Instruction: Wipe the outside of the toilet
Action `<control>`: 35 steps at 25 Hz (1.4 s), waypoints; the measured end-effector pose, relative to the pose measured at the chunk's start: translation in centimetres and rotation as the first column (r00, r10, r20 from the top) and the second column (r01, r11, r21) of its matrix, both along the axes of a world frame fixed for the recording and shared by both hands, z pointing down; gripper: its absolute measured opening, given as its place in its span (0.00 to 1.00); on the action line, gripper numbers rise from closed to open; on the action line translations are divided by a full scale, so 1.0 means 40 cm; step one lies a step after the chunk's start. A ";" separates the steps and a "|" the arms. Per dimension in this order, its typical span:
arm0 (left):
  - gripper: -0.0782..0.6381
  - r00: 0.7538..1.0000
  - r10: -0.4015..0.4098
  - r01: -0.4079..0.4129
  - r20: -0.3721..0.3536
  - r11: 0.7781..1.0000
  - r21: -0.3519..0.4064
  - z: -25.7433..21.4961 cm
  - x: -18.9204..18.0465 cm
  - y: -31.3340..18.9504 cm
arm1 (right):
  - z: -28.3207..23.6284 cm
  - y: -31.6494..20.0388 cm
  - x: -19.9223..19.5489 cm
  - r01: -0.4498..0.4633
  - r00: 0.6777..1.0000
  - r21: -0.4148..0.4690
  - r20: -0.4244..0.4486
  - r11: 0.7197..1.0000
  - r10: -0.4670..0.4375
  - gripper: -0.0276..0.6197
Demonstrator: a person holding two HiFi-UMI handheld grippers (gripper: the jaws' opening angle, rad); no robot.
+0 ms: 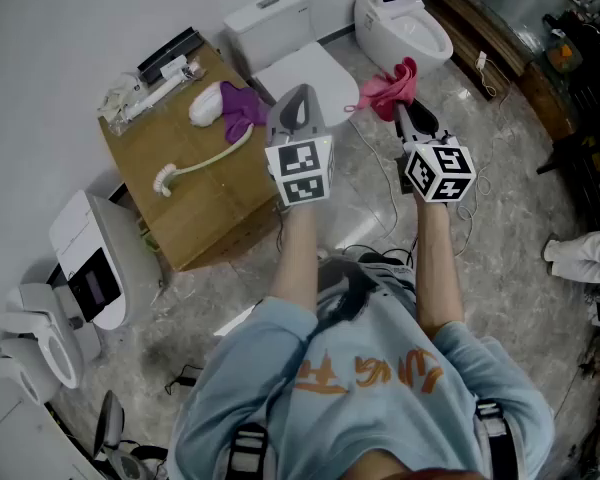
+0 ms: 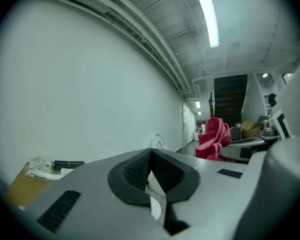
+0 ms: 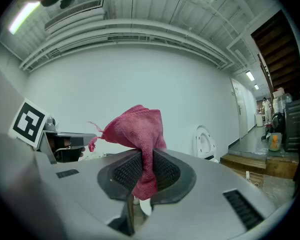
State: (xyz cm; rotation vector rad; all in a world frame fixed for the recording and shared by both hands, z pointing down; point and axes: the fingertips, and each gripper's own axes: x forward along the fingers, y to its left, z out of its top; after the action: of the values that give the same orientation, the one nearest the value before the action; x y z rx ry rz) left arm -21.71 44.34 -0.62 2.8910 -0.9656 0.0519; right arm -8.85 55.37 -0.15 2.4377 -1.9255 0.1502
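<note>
- Toilet (image 1: pixel 315 68): white, lid closed, on the marbled floor ahead of the person; its tank (image 1: pixel 270 20) stands against the wall.
- Red cloth (image 1: pixel 392 90): bunched, in the head view just to the right of the toilet's lid; whether it touches the toilet cannot be told.
- Right gripper (image 1: pixel 408 113): jaws clamped on the red cloth, which rises from between the black pads (image 3: pixel 124 171) in a crumpled peak, as the right gripper view shows.
- Left gripper (image 1: pixel 298 106): jaws closed, tips meeting with nothing between them; in the head view it overlaps the lid's left edge.
- Cardboard box (image 1: pixel 205 218): just beside the toilet, on its left, against the wall.
- Toilet brush (image 1: pixel 195 163): white, lying on the box top.
- Purple cloth (image 1: pixel 242 106): crumpled at the box's edge nearest the toilet.
- Second toilet (image 1: pixel 400 18): white, seat raised, farther along the wall to the right.
</note>
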 end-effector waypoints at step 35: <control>0.14 0.990 -0.124 0.121 -0.060 0.992 -0.042 -0.001 -0.029 -0.246 | -0.038 -0.179 0.128 -0.018 0.999 0.075 0.048 0.997 0.014 0.14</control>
State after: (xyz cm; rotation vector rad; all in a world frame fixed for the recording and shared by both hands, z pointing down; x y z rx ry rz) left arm -22.87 34.49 -0.66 2.7740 -1.1157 -0.0284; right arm -3.74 48.20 -1.67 2.5205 -1.9662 0.1395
